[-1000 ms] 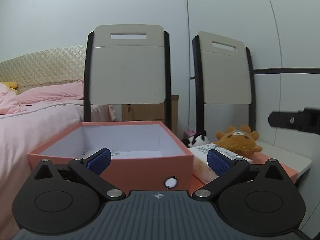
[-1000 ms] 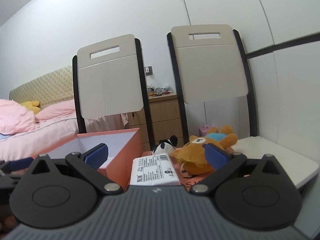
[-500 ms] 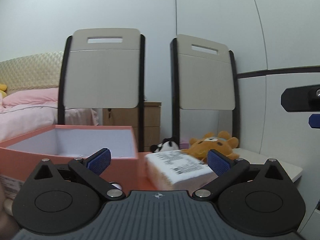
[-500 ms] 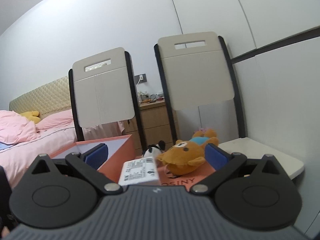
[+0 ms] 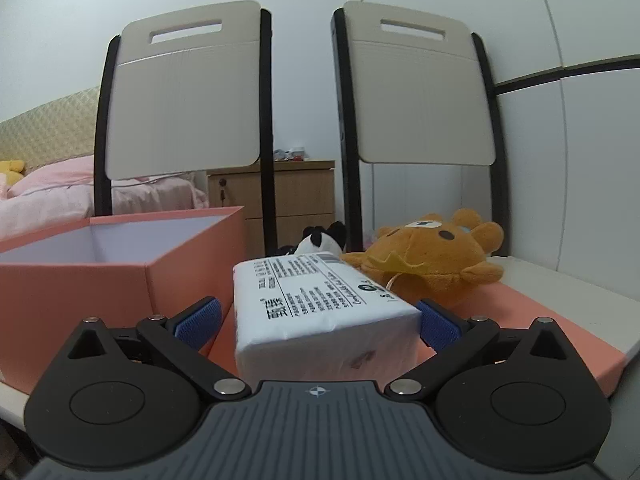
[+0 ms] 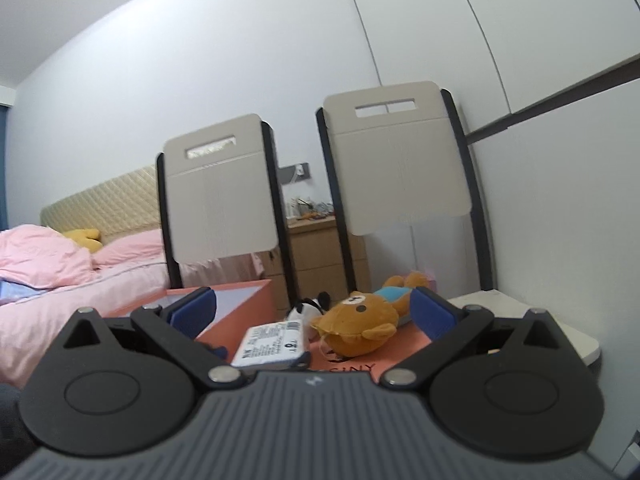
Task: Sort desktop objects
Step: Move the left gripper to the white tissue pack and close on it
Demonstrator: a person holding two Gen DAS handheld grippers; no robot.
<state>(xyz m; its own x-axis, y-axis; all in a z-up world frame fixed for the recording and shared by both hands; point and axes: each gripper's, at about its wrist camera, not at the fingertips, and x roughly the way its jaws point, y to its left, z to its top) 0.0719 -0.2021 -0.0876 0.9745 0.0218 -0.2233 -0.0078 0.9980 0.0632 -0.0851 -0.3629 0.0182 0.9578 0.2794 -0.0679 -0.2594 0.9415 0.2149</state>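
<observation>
A white tissue pack (image 5: 320, 308) with a printed label lies on the pink box lid (image 5: 532, 320). My left gripper (image 5: 318, 322) is open, its blue pads on either side of the pack's near end, not touching it. An open pink box (image 5: 120, 272) stands to the left. A brown bear plush (image 5: 432, 256) and a small panda plush (image 5: 322, 240) lie behind the pack. My right gripper (image 6: 312, 312) is open and empty, farther back and higher; its view shows the pack (image 6: 274, 344), bear (image 6: 360, 320), panda (image 6: 308, 308) and box (image 6: 240, 304).
Two folding chairs (image 5: 184, 96) (image 5: 420, 92) stand behind the white table (image 5: 568, 280). A wooden nightstand (image 5: 296, 196) stands between them. A bed with pink bedding (image 6: 60, 276) is at the left. A white wall panel closes the right side.
My left gripper has swung right from the pink box and closed in on the tissue pack, which now lies between its pads. My right gripper has drawn back and up.
</observation>
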